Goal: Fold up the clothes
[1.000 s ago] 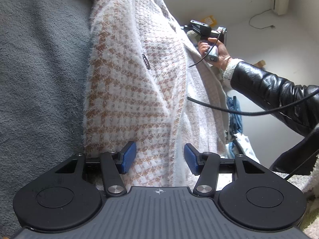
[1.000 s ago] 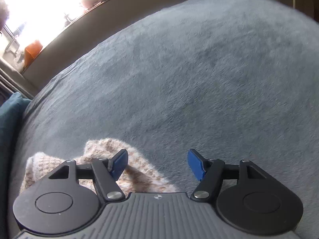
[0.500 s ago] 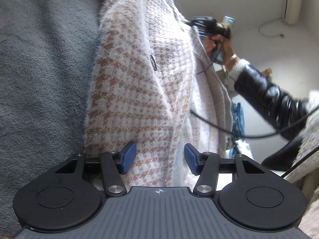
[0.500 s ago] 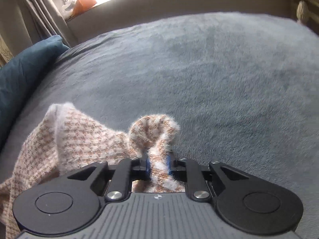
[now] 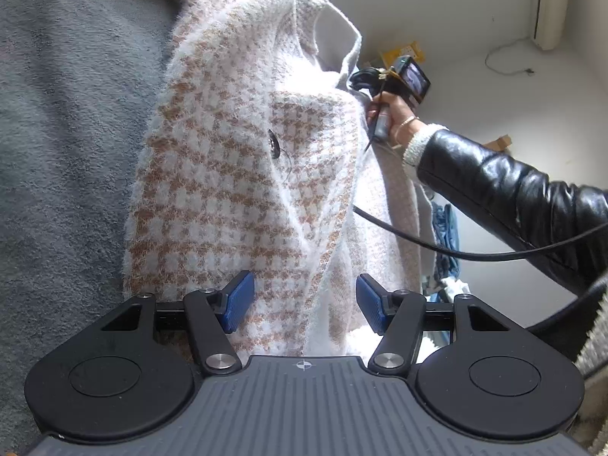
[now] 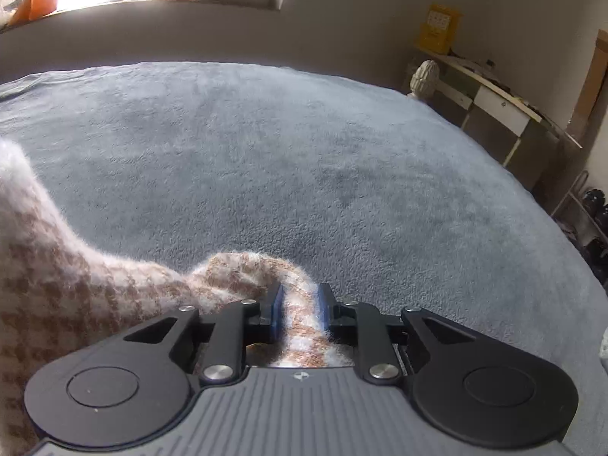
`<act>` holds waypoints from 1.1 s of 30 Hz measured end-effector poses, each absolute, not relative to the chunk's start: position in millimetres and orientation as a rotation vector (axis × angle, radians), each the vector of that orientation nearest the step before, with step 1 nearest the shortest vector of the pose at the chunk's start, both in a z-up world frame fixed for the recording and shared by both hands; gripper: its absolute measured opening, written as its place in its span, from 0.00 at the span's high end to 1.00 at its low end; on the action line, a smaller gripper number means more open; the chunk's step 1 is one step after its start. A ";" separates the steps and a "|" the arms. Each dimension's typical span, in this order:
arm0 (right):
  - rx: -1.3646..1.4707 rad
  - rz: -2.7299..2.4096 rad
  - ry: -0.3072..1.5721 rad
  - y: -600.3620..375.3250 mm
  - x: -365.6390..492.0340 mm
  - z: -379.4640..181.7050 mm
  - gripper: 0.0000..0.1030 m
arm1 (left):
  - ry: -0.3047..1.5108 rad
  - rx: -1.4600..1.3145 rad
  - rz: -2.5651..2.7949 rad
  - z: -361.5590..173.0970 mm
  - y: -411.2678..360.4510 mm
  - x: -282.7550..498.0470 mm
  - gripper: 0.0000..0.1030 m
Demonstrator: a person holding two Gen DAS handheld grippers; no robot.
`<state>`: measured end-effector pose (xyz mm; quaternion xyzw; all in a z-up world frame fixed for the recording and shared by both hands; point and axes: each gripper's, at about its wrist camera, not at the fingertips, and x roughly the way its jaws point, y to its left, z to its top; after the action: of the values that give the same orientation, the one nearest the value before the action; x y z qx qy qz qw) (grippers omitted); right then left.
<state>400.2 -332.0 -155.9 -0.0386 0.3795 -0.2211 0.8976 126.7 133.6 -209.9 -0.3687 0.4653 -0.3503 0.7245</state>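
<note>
The coat (image 5: 235, 174), a fuzzy tan-and-white houndstooth knit, is held up off the grey blanket (image 5: 68, 144). In the left wrist view it hangs as a long draped panel, one dark button (image 5: 273, 143) showing on its face. In the right wrist view its near edge trails low over the blanket.

The right gripper (image 6: 297, 311) has a bunched fold of the coat between its pads, which touch the knit on both sides. Its jaws are opening at this moment, so the hold is loosening. The hand (image 5: 391, 110) carrying that gripper shows in the left wrist view beside the coat's upper edge, with a black sleeve (image 5: 513, 193) and a cable (image 5: 437, 245) trailing below.

The left gripper (image 5: 302, 300) stands wide, its jaws opening further. Coat fabric lies between the fingers, but neither pad presses it: released.

Risks, as judged:
- If the right jaws part further while the left grips nothing, the coat may drop in a heap on the blanket.
- The thick, fuzzy knit may slip through a light pinch.
- The cable hangs close to the fabric and could snag the knit or the button.
- The fold is not yet laid; the coat is uneven and bunched.
</note>
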 end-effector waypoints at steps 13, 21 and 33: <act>0.655 -0.289 0.640 -427.0 211.3 -44.7 0.39 | 0.909 -0.882 -0.697 -197.0 155.5 113.8 0.41; 0.853 -0.138 0.893 -441.4 44.9 -64.3 0.39 | 0.844 -0.816 -0.583 -173.5 165.0 92.7 0.41; 1.058 -0.340 0.845 -452.0 -115.4 -171.2 0.23 | 0.917 -0.518 -0.403 -163.3 131.8 44.3 0.41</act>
<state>-115.4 -452.0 -171.2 0.4869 0.3890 -0.1567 0.7662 44.3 131.8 -163.3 -0.2456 0.4345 -0.1910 0.8452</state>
